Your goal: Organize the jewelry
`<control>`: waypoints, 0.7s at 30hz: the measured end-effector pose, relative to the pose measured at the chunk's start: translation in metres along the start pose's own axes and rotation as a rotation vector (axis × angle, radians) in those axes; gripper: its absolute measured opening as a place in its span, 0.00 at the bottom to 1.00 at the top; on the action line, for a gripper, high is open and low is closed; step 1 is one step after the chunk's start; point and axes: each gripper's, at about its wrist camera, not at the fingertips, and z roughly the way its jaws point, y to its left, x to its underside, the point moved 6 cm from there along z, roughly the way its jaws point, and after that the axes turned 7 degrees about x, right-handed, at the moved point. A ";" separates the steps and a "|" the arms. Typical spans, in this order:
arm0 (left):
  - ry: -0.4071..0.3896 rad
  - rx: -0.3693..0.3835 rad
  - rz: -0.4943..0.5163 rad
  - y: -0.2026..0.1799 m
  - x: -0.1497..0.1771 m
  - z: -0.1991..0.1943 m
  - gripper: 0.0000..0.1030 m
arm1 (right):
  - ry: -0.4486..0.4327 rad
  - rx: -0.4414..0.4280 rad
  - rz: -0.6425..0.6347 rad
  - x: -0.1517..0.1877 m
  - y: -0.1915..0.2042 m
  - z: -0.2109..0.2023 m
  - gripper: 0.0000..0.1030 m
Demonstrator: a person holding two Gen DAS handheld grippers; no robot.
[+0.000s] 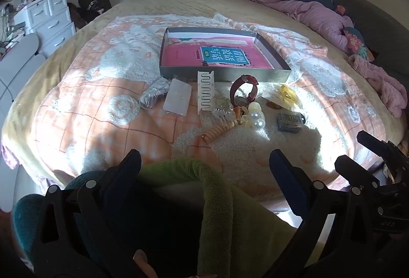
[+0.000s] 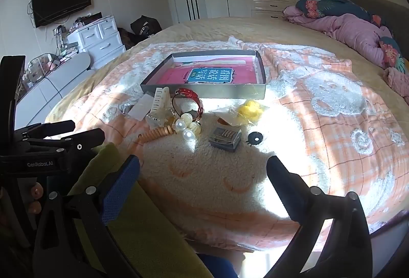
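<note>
Both tongs hang spread wide w/ nothing between them: left tongs [image 1: 204, 168], right tongs [image 2: 203, 170], low over the near edge of the bed's peach-and-white fleece blanket [image 2: 332, 109].

Jewelry lies in a loose heap just in front of the shallow grey cardboard box lid [image 2: 204, 92], none in it yet.

Red-strap wristwatch [image 1: 244, 91]: strap closed in a loop standing on edge, dial down near the blanket. Prob light, strap springy; take it across the strap, not the glass.

White wavy-slot plastic comb rack [image 1: 205, 92]: stiff, flat, long axis runs away from the cameras toward the box. Grip across the narrow width.

Big pearl-bead hair clip [image 2: 185, 128]: round, glossy, likely slippery, may roll; pinch at the clip body.

Orange coiled spiral hair tie [image 2: 156, 136]: soft, stretchy, axis slants near-left to far-right in right wrist view. Squeeze mid-coil.

Small dark grey ridged claw clip [image 2: 225, 138]: rigid, easy.
</note>
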 end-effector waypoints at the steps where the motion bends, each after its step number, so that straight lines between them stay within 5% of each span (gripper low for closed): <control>1: 0.000 -0.004 0.001 0.000 0.000 0.000 0.91 | -0.001 -0.001 0.000 0.000 0.000 0.000 0.96; 21: -0.002 -0.009 0.006 -0.003 -0.003 -0.003 0.91 | 0.002 -0.004 0.002 0.001 0.001 0.002 0.96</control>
